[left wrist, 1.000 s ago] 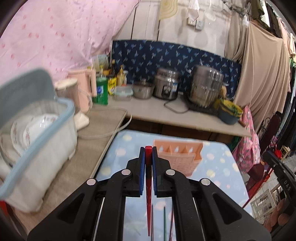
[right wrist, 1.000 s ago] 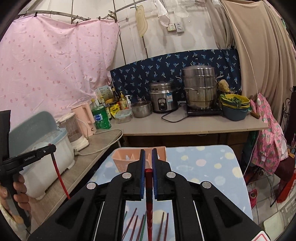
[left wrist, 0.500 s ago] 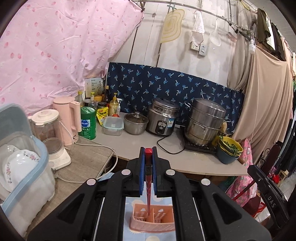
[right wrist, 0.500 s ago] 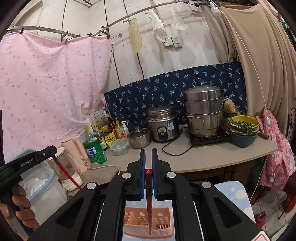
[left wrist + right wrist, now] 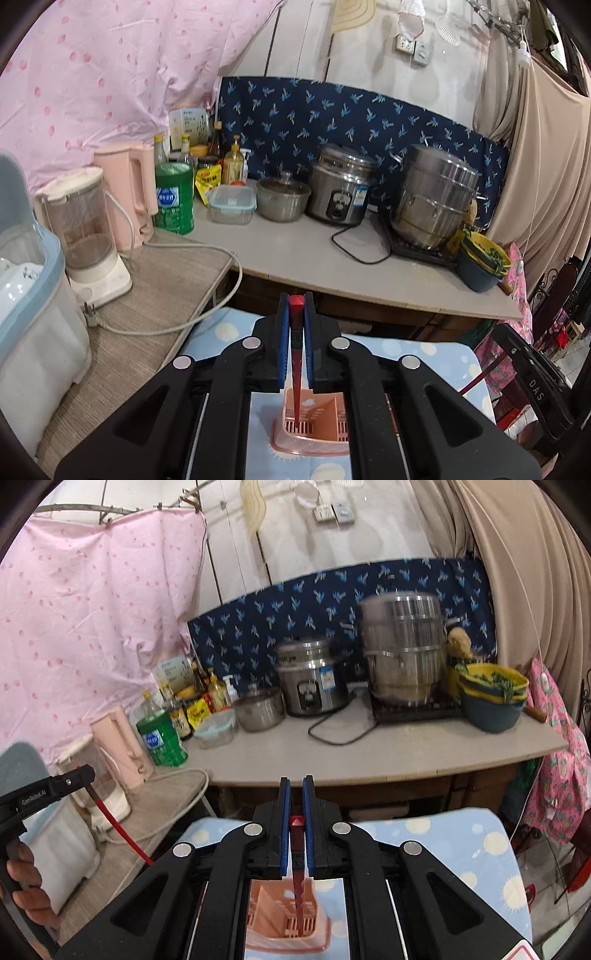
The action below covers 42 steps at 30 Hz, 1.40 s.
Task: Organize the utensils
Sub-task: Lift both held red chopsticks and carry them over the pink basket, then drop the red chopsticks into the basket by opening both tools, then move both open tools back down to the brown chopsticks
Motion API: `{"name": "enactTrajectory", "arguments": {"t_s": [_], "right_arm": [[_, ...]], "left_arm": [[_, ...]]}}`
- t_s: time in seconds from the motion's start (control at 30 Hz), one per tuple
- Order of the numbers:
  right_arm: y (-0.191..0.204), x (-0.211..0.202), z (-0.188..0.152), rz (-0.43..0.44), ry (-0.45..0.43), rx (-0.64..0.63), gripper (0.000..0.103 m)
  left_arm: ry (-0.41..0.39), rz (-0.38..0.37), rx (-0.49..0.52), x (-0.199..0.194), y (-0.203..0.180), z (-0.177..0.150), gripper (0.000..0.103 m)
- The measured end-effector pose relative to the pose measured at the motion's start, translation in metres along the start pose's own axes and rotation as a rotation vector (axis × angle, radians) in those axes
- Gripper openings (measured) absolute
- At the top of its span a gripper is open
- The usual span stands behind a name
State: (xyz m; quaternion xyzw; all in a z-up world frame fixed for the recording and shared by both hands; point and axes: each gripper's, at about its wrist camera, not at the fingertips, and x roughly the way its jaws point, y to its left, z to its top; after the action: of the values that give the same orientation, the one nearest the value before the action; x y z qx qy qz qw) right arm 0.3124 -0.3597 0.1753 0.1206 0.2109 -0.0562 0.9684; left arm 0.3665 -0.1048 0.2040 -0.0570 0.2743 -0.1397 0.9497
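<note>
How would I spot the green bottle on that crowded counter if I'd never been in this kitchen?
Find the grey countertop below the dark blue leaf-print cloth. At its left end stands the green plastic bottle with a blue label, between a pale pink kettle and a clear lidded food box. It is the only bright green container there.

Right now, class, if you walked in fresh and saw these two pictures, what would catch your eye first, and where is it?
Each gripper is shut on a red chopstick: the left gripper holds its chopstick pointing down into the pink utensil basket on the dotted tablecloth, and the right gripper does likewise with its chopstick. Behind, steel pots line the counter.
</note>
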Motion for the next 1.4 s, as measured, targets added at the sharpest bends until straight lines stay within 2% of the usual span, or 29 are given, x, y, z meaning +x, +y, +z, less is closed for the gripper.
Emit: {"name": "enactTrajectory", "arguments": {"t_s": [0.07, 0.1, 0.13, 0.2, 0.33, 0.57, 0.73, 0.87, 1.13, 1.4], "right_arm": [[-0.002, -0.006, -0.004, -0.006, -0.012, -0.002, 0.011], [-0.003, -0.011, -0.003, -0.008, -0.018, -0.003, 0.021], [-0.003, -0.016, -0.003, -0.009, -0.029, -0.004, 0.036], [-0.005, -0.033, 0.000, -0.014, -0.067, -0.002, 0.047], [-0.011, -0.074, 0.002, -0.004, -0.106, 0.014, 0.051], [-0.021, -0.148, -0.025, 0.032, -0.107, 0.046, 0.056], [-0.024, -0.191, -0.070, 0.051, -0.059, 0.050, 0.057], [-0.018, -0.221, -0.110, 0.012, -0.034, 0.010, 0.057], [-0.022, -0.258, -0.171, -0.007, 0.031, 0.034, 0.057], [-0.012, -0.271, -0.225, -0.049, 0.088, 0.010, 0.057]], "left_arm": [[0.006, -0.001, -0.004, -0.001, 0.004, -0.005, 0.008], [0.005, 0.003, -0.004, -0.002, 0.005, -0.006, 0.015], [0.004, 0.012, -0.001, -0.006, 0.006, -0.008, 0.030], [-0.018, 0.031, 0.004, -0.018, 0.008, -0.010, 0.054], [-0.050, 0.042, 0.035, -0.047, 0.012, -0.017, 0.065], [-0.032, 0.038, 0.065, -0.101, 0.022, -0.047, 0.073], [0.007, 0.042, 0.102, -0.136, 0.025, -0.088, 0.075], [0.026, 0.048, 0.113, -0.158, 0.030, -0.121, 0.075], [0.082, 0.049, 0.119, -0.185, 0.035, -0.183, 0.075], [0.145, 0.044, 0.122, -0.193, 0.036, -0.248, 0.074]]}}
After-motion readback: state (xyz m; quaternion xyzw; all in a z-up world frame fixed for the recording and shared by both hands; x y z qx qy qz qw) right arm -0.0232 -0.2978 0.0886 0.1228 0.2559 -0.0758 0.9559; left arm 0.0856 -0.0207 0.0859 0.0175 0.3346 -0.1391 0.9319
